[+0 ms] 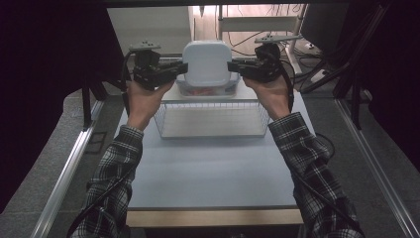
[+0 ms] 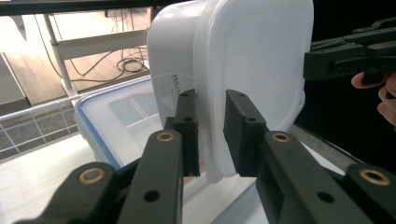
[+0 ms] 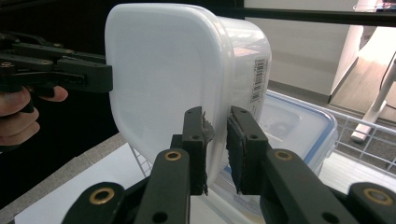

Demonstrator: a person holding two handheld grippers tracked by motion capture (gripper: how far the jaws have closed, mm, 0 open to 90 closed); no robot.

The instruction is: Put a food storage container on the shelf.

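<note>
From above, the left gripper (image 1: 181, 69) and right gripper (image 1: 234, 66) pinch a white lidded tub (image 1: 207, 63) at its nine and three o'clock edges, held above a wire basket (image 1: 212, 119) at the worktop's (image 1: 208, 173) twelve o'clock end. Left gripper view: fingers (image 2: 187, 126) clamp the tub's rim, a blue-rimmed box (image 2: 100, 121) behind at nine o'clock. Right gripper view: fingers (image 3: 245, 140) grip the opposite rim.

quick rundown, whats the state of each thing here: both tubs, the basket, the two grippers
white tub: lid on, held in the air by its rim
left gripper: jaws around the tub's rim on one side
right gripper: jaws around the rim on the opposite side
blue-rimmed tub: lid on, sitting below the white tub
wire basket: upright on the table, looks empty
</note>
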